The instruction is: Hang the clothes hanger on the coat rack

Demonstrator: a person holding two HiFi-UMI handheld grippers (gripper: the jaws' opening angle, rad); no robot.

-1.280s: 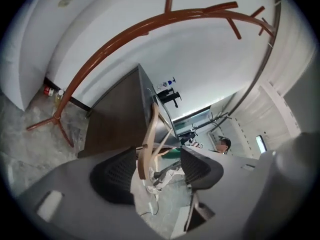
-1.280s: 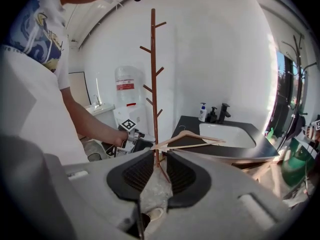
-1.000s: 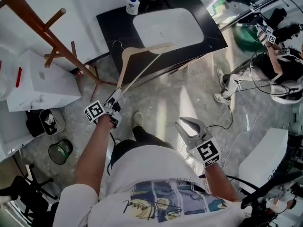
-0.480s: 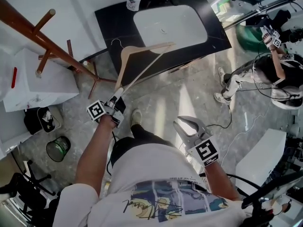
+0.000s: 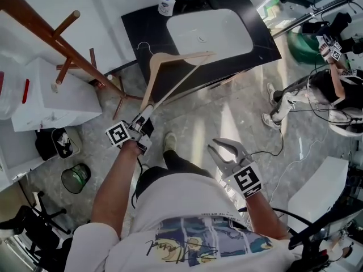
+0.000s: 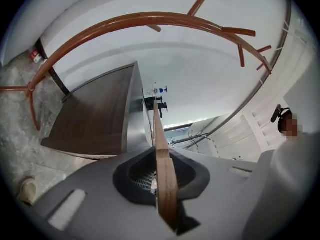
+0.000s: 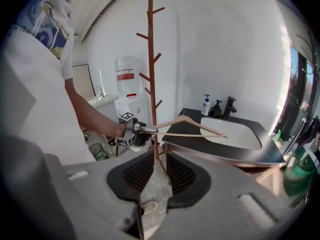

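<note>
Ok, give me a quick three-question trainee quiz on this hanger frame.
1. Which gripper holds the hanger?
2. True or false: the hanger's hook is on the coat rack.
3. What stands by the sink? A soap bottle; B kettle; C towel.
Key: 1 the left gripper, its jaws closing on the hanger's end. 2 false, the hanger is held apart from the coat rack. 3 A.

Right tool [image 7: 159,171] jaws apart, only floor [image 7: 156,196] between. Left tool [image 7: 136,129] (jaws closing) grips the hanger [image 7: 192,126] by one end, level, in front of the coat rack [image 7: 150,59].
</note>
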